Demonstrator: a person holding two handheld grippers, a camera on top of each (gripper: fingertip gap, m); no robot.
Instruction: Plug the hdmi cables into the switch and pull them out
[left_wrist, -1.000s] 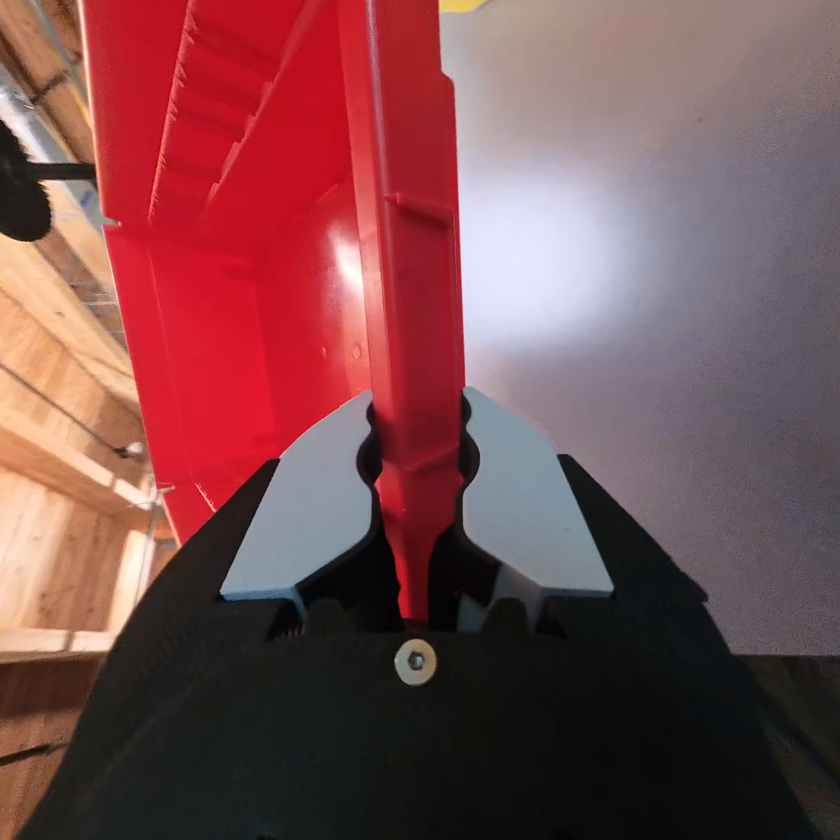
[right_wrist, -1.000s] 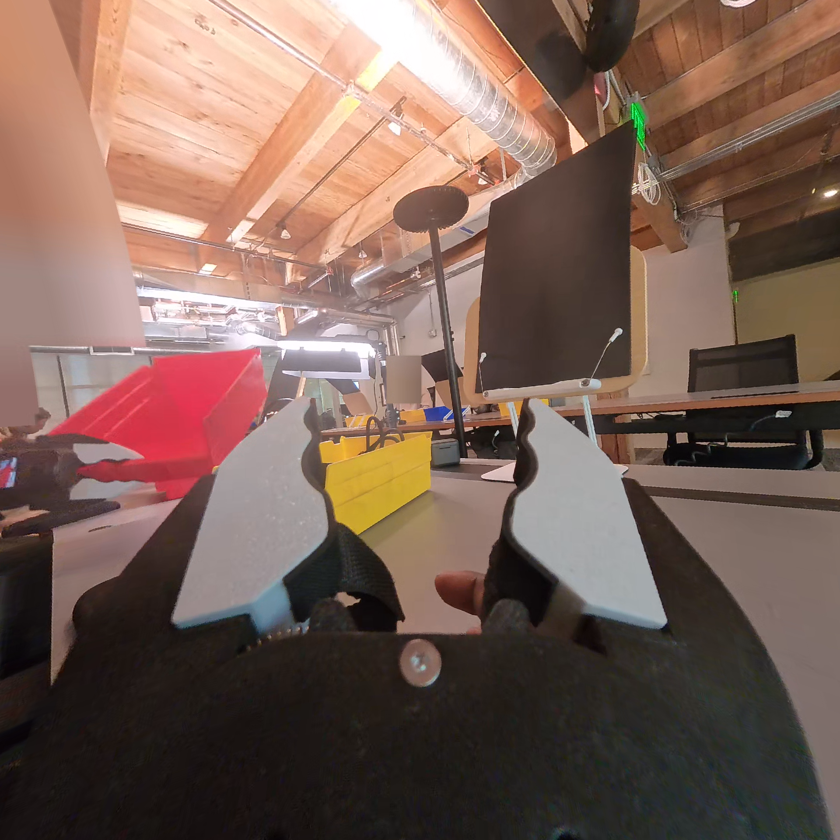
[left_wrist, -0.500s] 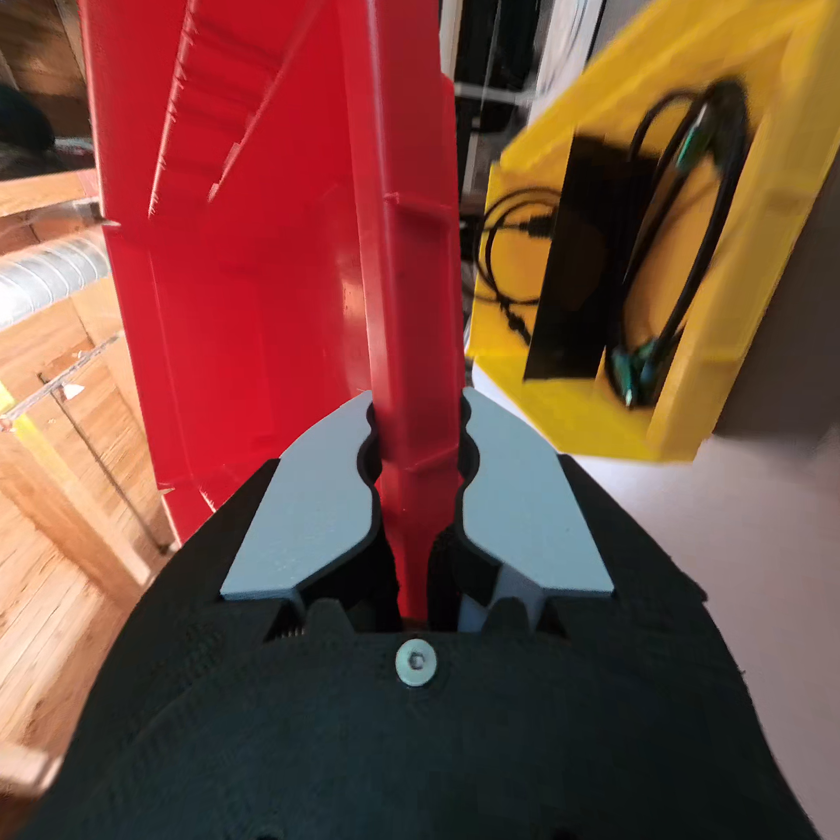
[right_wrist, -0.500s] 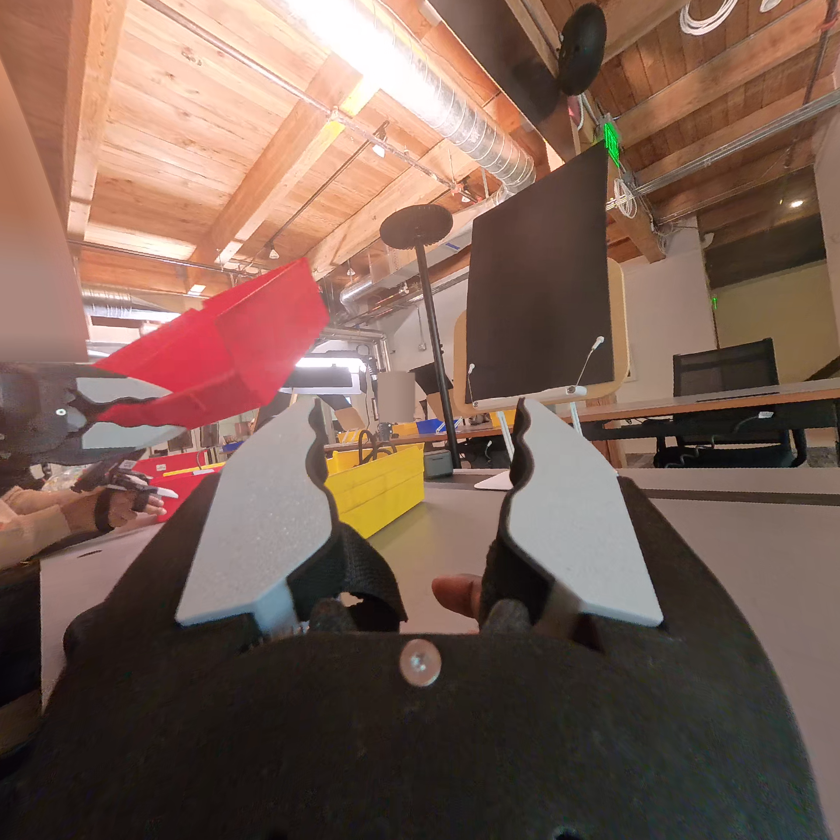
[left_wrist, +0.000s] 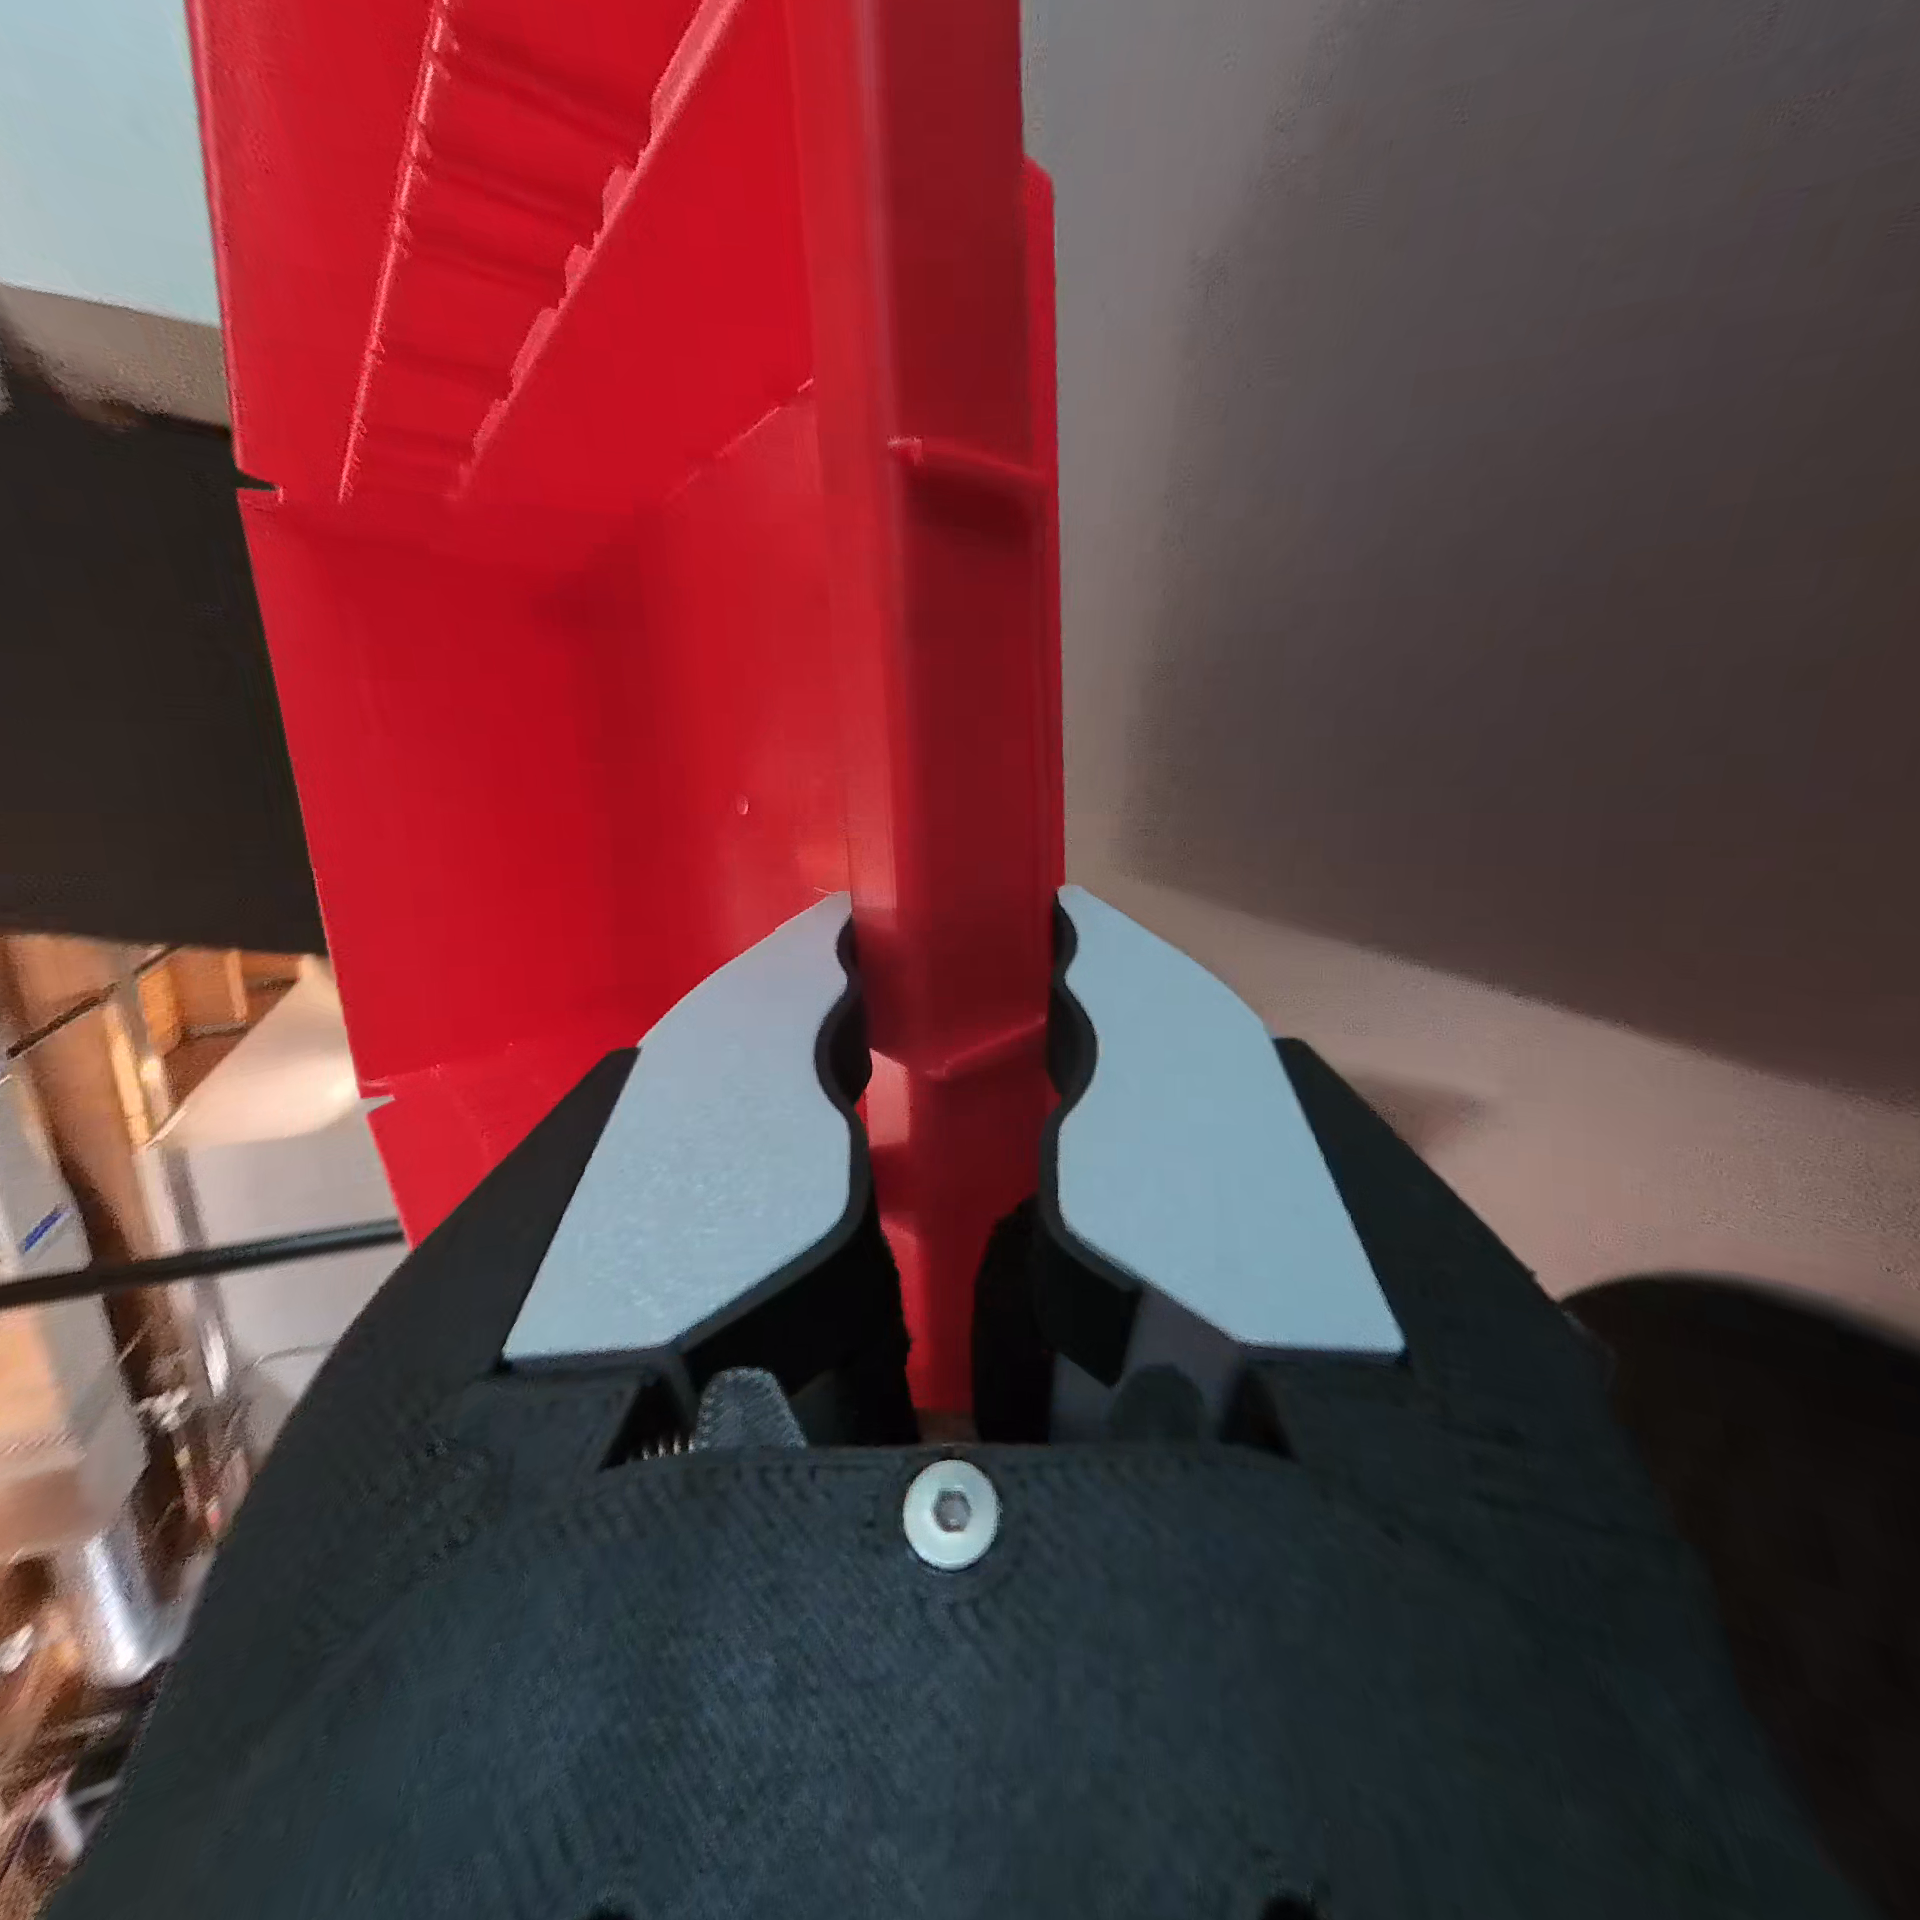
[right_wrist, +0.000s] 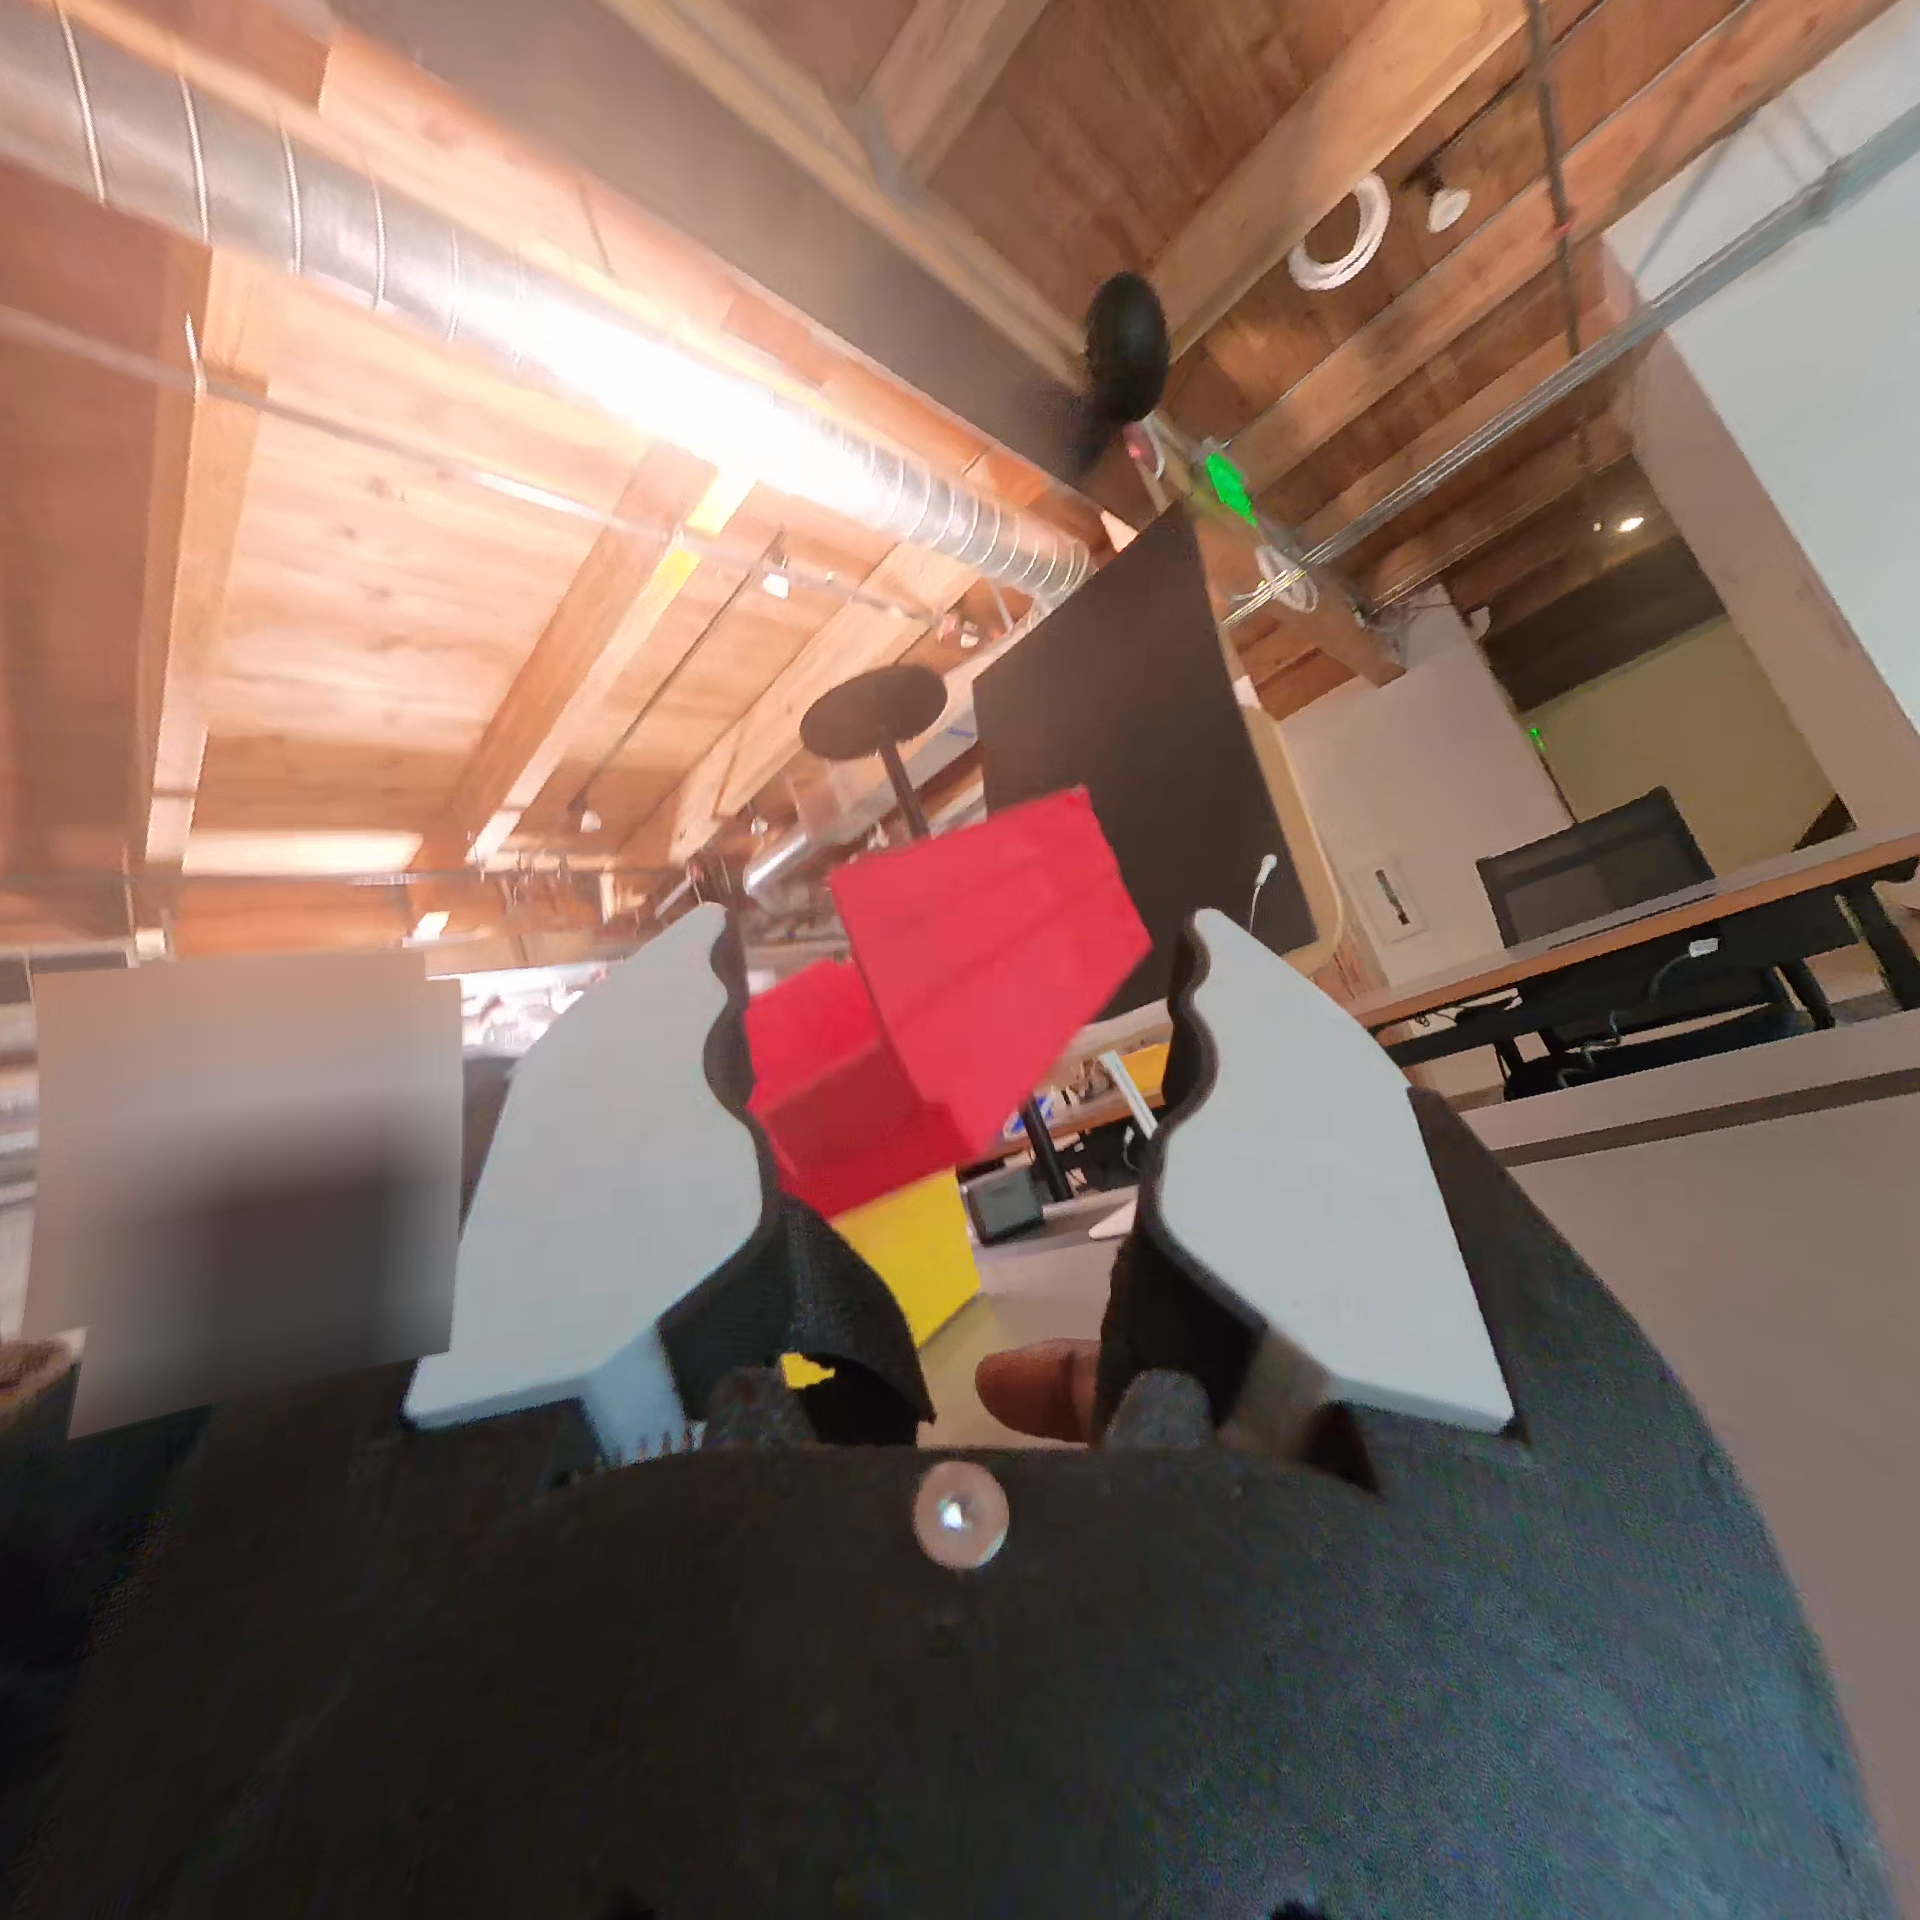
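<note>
Clenched on the side wall of a red plastic bin, my left hand-held gripper has both pale grey fingers pressed against the rim, one on each side of it. From the left wrist view the red bin fills the upper middle, its open inside with stepped ribs facing left, and a blurred grey surface lies to the right.

Released, my right hand-held gripper holds nothing, its two pale grey fingers spread well apart. Part of a fingertip of my hand shows low between them. Seen through that gap, the red bin is up in the air and tilted, above a yellow bin that stands on the grey desk. A second red bin sits just behind the yellow one. Beside them on the desk is a small dark box; I cannot tell whether it is the switch. HDMI cables cannot be made out in either view.

Behind the bins stand a black panel and a black pole with a round top. Overhead are wooden beams and a silver duct.
</note>
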